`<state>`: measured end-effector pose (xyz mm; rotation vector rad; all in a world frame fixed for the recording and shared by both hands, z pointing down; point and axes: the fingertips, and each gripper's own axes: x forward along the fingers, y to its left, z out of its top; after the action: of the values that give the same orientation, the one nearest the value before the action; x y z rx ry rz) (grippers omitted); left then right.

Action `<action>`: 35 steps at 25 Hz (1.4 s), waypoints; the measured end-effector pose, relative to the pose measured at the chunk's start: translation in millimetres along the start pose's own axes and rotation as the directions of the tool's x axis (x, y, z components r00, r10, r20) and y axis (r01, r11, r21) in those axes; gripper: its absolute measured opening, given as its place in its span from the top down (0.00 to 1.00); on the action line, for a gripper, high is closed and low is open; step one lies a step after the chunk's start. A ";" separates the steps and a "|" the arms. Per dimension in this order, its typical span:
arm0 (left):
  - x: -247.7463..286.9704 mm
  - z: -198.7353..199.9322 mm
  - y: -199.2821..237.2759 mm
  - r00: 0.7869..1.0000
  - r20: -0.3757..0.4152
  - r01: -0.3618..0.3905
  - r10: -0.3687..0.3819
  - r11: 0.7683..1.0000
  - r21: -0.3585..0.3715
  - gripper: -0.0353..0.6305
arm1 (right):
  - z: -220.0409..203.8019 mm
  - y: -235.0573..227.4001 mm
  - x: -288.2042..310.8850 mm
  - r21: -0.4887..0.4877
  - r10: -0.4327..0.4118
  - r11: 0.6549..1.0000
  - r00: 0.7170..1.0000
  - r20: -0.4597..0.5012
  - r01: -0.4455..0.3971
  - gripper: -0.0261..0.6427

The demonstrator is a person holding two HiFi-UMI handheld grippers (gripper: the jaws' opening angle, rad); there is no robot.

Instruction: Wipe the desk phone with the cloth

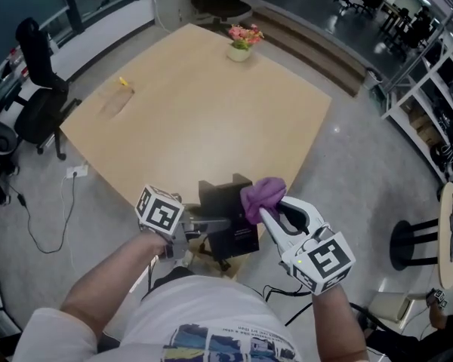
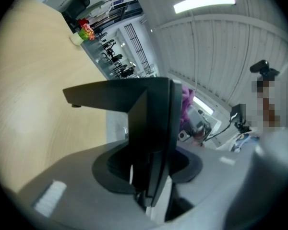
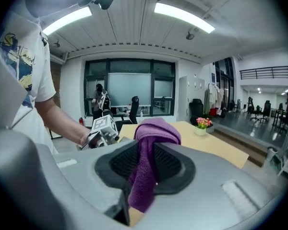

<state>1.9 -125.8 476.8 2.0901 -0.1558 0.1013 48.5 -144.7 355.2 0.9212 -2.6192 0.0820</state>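
Purple terry cloth (image 1: 263, 193) is bunched between the jaws of the right gripper (image 1: 267, 211). The jaws pinch its middle, so a soft wad sticks out past the tips and a tail hangs below. It looks light and limp and should mould to whatever it is pressed on. Gripped this way, the padded front is the part to wipe with.

Just to its left, the left gripper (image 1: 210, 223) is clamped on the black desk phone (image 1: 230, 216). Its jaws are partly closed on a thin edge of the body, and the phone stands on its side at the near corner of the table (image 1: 196, 119). Whether it rests on the wood or hangs free I cannot tell. The cloth sits against the phone's upper right edge.

The phone looks like rigid, smooth plastic, and fairly heavy for so narrow a hold. I judge it could twist in the jaws under a firm wipe, so light strokes towards the clamped edge would suit it. No handset or cord can be made out.

Farther off, the pale wooden top is mostly bare. A small yellow object (image 1: 124, 83) lies at its left, and a pot of flowers (image 1: 241, 44) stands at the far corner.
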 end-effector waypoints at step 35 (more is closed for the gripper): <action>-4.8 7.1 -3.2 1.000 0.004 0.016 -0.016 1.000 -0.010 0.68 | -41.0 41.3 -27.8 0.013 0.028 1.000 0.993 -0.117 -0.027 0.82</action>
<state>-2.4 -130.1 469.9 2.0815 -0.1416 0.0868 56.1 -88.7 386.2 0.8578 -2.5258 0.1538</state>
